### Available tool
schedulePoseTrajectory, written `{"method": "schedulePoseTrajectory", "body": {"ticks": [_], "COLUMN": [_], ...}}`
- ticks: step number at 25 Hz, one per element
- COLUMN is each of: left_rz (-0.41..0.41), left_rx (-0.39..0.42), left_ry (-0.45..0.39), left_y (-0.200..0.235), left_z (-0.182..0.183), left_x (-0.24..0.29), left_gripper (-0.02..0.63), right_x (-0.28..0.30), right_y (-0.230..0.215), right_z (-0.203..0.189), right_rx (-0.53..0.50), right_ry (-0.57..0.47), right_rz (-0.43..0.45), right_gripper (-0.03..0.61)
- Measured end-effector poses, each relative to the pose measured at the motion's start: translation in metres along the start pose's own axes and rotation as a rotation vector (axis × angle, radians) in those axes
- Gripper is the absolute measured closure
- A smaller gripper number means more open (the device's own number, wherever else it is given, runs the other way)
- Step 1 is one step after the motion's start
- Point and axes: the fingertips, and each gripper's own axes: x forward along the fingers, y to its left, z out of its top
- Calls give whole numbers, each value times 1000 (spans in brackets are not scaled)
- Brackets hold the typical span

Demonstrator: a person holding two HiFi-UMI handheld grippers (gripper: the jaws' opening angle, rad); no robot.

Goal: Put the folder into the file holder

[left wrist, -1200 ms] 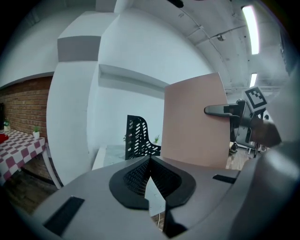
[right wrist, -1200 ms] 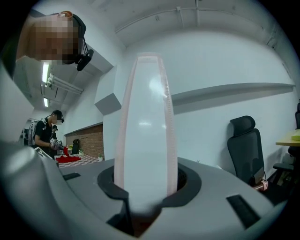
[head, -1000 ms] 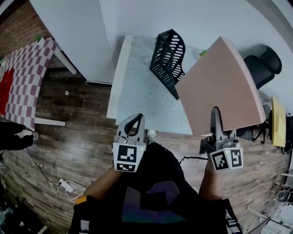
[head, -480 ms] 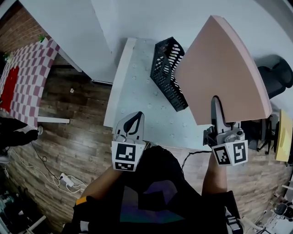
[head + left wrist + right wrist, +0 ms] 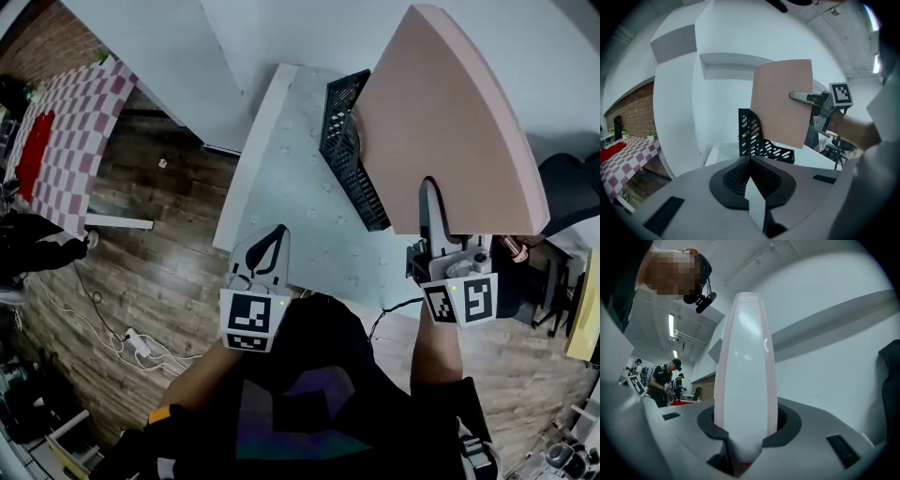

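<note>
A large pink folder [image 5: 450, 122] stands upright in the air, held at its lower edge by my right gripper [image 5: 428, 192], which is shut on it. In the head view the folder hangs over the right side of the black slotted file holder [image 5: 345, 150] and hides part of it. The holder stands on the white table [image 5: 291, 187]. In the right gripper view the folder's edge [image 5: 745, 371] rises from between the jaws of the right gripper [image 5: 743, 446]. My left gripper [image 5: 269, 246] hovers at the table's near edge, shut and empty. The left gripper view shows the file holder [image 5: 754, 136] with the folder [image 5: 783, 103] above it.
A red-and-white checkered table [image 5: 66, 122] stands at the far left on the wooden floor. A black chair [image 5: 572, 178] sits right of the table. A power strip [image 5: 136, 347] and cable lie on the floor. Several people [image 5: 663, 380] stand in the background.
The right gripper has lifted the folder higher and carried it left, so that it now overlaps the file holder. The left gripper has stayed near the table's edge.
</note>
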Motion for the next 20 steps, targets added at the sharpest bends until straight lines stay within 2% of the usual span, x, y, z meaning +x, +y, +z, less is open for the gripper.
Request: {"method": "schedulePoseTrajectory", "body": {"ticks": [10,20], "left_rz": [53,60], "left_rx": [-40,-61], "left_ry": [30,71], "left_y": [6,0], "left_z": [-9,-25], "left_x": [6,13], "left_gripper": [607,607], "right_x": [13,20], "right_y": [-2,-3], "right_z": [-30,-55], "right_rx": [7,11], "right_ry": [9,11], "right_rz": [14,16], "right_gripper": [430,426]}}
